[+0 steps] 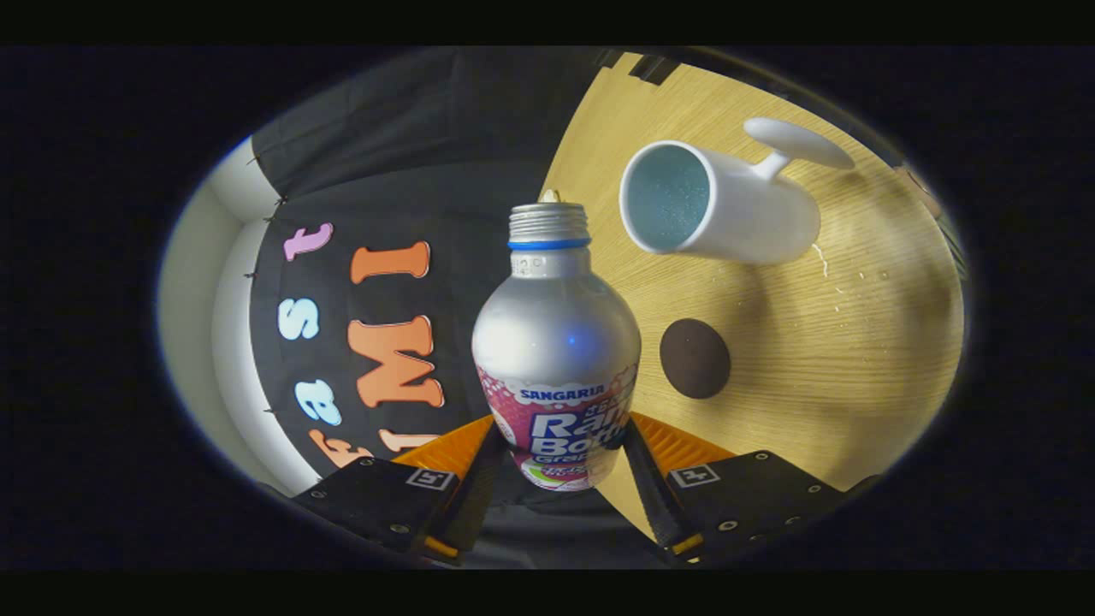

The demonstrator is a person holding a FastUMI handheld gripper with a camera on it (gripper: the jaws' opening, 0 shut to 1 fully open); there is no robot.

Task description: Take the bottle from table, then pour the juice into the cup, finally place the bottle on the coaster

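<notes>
A silver bottle point(556, 342) with a blue ring under its open threaded neck and a pink label sits between my fingers, and my gripper point(560, 458) is shut on the bottle's lower body. The view is rolled sideways, so the wooden table point(855, 359) stands like a wall past the bottle. A white cup point(719, 205) with a handle and a bluish inside stands on that table, its mouth just beyond the bottle's neck. A dark round coaster point(695, 358) lies on the table beside the bottle's body, nearer to my fingers than the cup.
The black booth wall point(385, 214) stands behind the bottle on the side away from the table. A few small drops or specks point(825, 261) mark the wood near the cup's base.
</notes>
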